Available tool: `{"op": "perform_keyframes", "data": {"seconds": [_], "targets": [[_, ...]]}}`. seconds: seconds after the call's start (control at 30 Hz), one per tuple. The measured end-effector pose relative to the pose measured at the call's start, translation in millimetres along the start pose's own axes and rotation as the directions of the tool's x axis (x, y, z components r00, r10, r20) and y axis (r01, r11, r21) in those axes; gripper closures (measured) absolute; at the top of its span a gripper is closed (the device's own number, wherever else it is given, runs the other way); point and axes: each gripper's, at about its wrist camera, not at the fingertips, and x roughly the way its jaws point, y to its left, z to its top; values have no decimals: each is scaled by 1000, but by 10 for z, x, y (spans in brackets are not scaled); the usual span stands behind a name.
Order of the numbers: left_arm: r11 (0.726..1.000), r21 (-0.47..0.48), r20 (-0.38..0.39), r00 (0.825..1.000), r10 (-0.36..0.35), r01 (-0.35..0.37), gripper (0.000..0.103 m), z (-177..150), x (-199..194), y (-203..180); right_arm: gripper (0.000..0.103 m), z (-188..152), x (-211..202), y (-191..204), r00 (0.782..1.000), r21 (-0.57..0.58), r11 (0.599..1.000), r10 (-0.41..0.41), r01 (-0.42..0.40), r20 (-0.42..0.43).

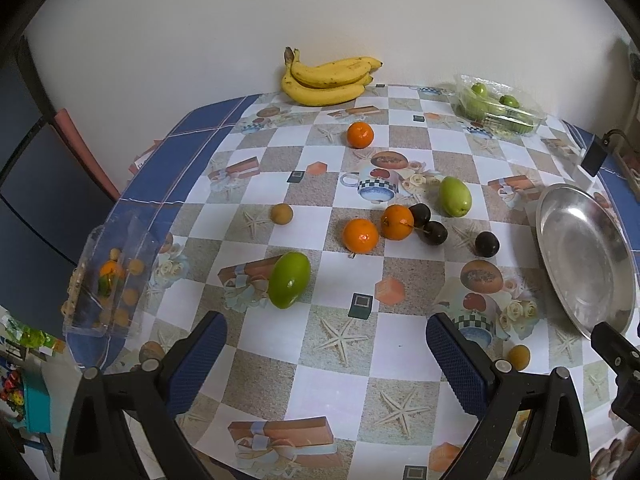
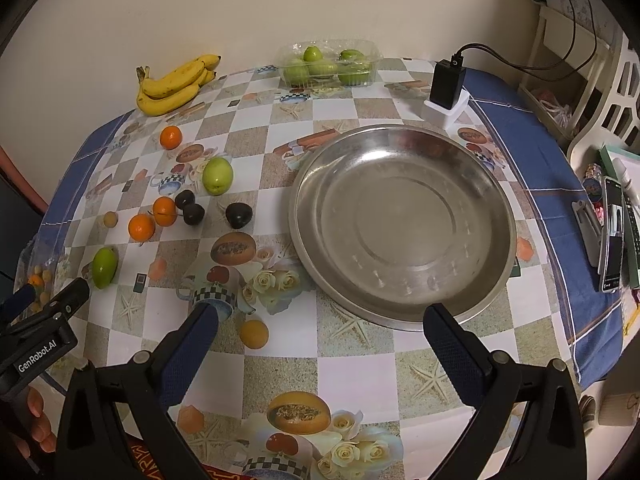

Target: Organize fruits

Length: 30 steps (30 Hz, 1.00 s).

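Observation:
Loose fruit lies on the patterned tablecloth: a near green fruit (image 1: 289,280) (image 2: 105,267), a far green fruit (image 1: 455,196) (image 2: 217,175), three oranges (image 1: 360,235) (image 2: 141,227), three dark plums (image 1: 435,233) (image 2: 239,215), a banana bunch (image 1: 328,78) (image 2: 176,84) by the wall. An empty steel plate (image 1: 584,260) (image 2: 402,224) sits at the right. My left gripper (image 1: 326,354) is open over the table, short of the near green fruit. My right gripper (image 2: 320,344) is open at the plate's near rim, a small yellow fruit (image 2: 254,334) close to its left finger.
A clear tub of green fruits (image 1: 498,110) (image 2: 330,65) stands at the back. A clear box of small fruits (image 1: 110,280) sits at the table's left edge. A black charger on a white base (image 2: 446,92) and a phone (image 2: 612,236) are at the right.

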Motion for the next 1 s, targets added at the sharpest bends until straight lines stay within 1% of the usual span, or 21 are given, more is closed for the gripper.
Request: {"op": "perform_keyframes", "data": {"seconds": [0.37,0.67,0.8,0.87,1.0], "targets": [[1000,0,1,1000,1,-1,2,1,0,0,1,4,1,9,1000,-3,1000,-2,2,-2],[1000,0,-1,1000,-4,4,2,0,2,1,1,2,36,30,1000,-18,1000,-11,10,-23],[999,-3,-21,999,-36,36,2,1,32,14,1,4,61,54,999,-24,1000,-3,2,-36],[998,-8,-25,998,-63,62,1,12,42,34,1,7,69,93,999,-41,999,4,-5,-39],[996,-3,-33,996,-85,85,1,39,83,87,1,18,75,193,999,-76,997,22,-25,-40]]}}
